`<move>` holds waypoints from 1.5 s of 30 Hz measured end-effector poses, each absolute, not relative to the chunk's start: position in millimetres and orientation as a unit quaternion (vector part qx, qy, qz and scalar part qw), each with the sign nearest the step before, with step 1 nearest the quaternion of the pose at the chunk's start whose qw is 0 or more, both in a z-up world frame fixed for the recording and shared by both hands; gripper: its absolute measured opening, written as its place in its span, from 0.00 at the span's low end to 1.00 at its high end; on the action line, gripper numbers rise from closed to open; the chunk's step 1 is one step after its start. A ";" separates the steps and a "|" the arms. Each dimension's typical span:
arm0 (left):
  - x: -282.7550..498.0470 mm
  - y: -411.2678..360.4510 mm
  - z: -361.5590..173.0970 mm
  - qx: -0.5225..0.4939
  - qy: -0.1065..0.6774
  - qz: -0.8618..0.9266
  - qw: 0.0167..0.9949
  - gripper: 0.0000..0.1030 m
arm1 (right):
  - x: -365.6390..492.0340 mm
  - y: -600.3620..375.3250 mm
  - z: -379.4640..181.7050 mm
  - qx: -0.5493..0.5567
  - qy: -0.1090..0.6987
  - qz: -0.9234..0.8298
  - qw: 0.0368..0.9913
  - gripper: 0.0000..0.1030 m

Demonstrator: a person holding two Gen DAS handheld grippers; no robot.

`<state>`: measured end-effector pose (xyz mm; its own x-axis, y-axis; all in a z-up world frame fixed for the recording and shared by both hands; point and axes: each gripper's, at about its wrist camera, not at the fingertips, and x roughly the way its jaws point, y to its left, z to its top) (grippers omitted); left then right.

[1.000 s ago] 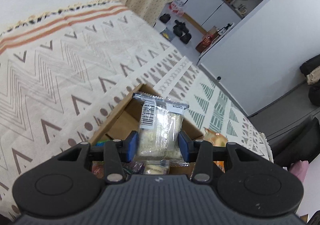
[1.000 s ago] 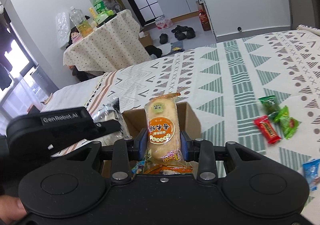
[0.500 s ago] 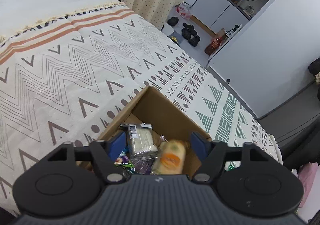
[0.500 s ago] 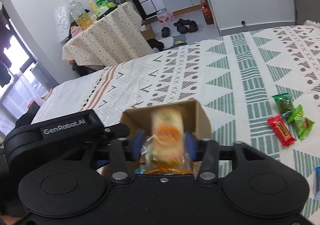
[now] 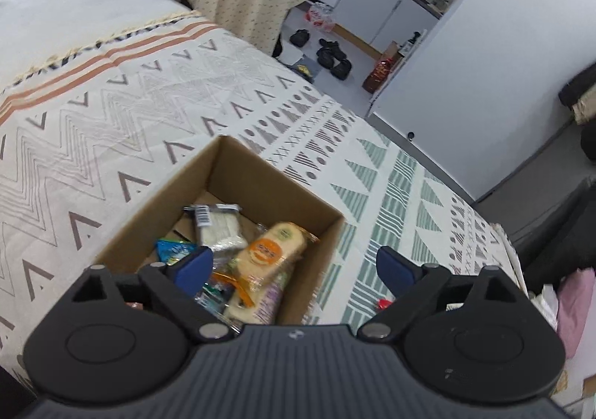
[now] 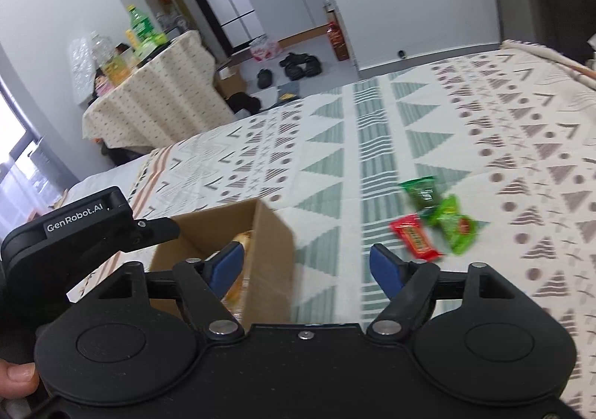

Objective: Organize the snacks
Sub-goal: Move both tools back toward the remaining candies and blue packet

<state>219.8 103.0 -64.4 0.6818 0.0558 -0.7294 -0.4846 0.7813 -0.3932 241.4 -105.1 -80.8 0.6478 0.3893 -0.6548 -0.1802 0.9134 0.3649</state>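
Both packets you were pinching a second ago are gone from the fingers and lie in the cardboard box (image 5: 238,173) now.

Left wrist view, left to right: patterned blanket (image 5: 111,113) fills the left side; box sits centre-left. Inside it, the clear-wrapped white snack (image 5: 219,225) lies toward the back, a blue wrapper (image 5: 173,249) at the left, and the orange-label bun (image 5: 268,251) lies slanted on the right over more wrappers. Your left gripper (image 5: 294,266) is spread wide and empty, hovering over the box's near right corner. A bit of red shows at lower right by the right finger, too small to name.

Right wrist view, left to right: the other gripper's body sits at middle left, box at lower centre-left with the bun just visible inside. Your right gripper (image 6: 307,266) is also spread wide, holding nothing, pointing past the box's right wall. Right of centre, loose on the blanket: a red packet (image 6: 415,238) touching two green packets (image 6: 443,212), well apart from the box.

Progress, as I judge it: several snacks boxed; at least those three are left, probably more out of frame. Red-and-green cluster looks like your next pick.
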 end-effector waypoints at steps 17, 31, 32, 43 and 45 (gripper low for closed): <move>200.5 8.5 -49.6 -0.212 0.349 0.092 0.908 0.97 | 211.3 -201.5 -70.9 0.156 0.369 0.095 0.911 0.94; 200.4 -32.7 -63.1 -0.172 0.368 0.101 0.908 0.97 | 194.4 -251.3 -72.6 0.162 0.370 0.099 0.910 1.00; 200.3 -34.5 -64.4 -0.169 0.369 0.102 0.908 0.97 | 193.7 -253.2 -73.8 0.161 0.371 0.101 0.909 1.00; 204.1 -58.4 -86.3 -0.135 0.409 0.106 0.896 0.97 | 194.3 -284.7 -94.2 0.184 0.387 0.113 0.896 1.00; 206.4 -60.7 -91.9 -0.137 0.420 0.105 0.891 0.97 | 194.9 -289.5 -100.0 0.189 0.391 0.116 0.893 0.99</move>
